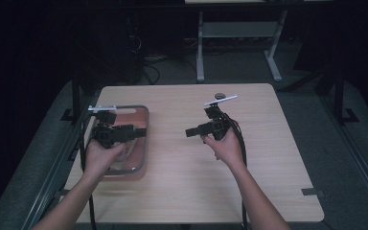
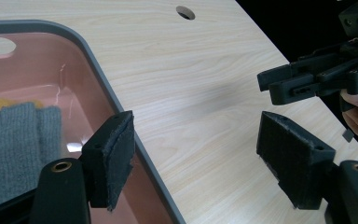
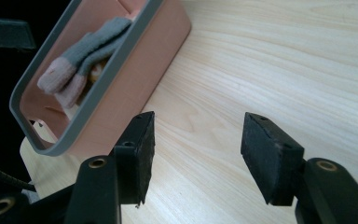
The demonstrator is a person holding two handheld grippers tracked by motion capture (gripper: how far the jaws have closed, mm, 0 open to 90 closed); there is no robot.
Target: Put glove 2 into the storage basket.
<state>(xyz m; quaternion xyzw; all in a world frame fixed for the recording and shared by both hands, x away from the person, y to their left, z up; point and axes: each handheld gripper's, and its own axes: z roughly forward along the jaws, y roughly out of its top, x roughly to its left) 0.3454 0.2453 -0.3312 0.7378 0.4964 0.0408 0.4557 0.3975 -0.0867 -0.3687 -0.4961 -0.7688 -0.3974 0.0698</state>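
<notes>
A person holds 2 claws above a pale wooden worktop (image 1: 182, 187). The left claw (image 1: 135, 132) hangs over a pink bin (image 1: 145, 125) with a grey rim that stands at the left side of the worktop. In the left gripper view its 2 black pads (image 2: 114, 158) stand wide apart with nothing between them, one over the bin's near rim, the other over bare wood.

Inside the bin lies a grey knitted sock (image 3: 91, 44) with pinkish toes; in the right gripper view it looks like 2 of them side by side, with something yellow under them that is too hidden to tell. The sock lies on the bin's floor, touching neither claw.

The right claw (image 1: 194, 131) is held over the middle of the worktop, well apart from the bin, its tips pointing left toward it. Its pads (image 3: 142, 144) also stand wide, empty, over bare wood.

A small round hole (image 2: 185, 12) sits near the worktop's far edge.
</notes>
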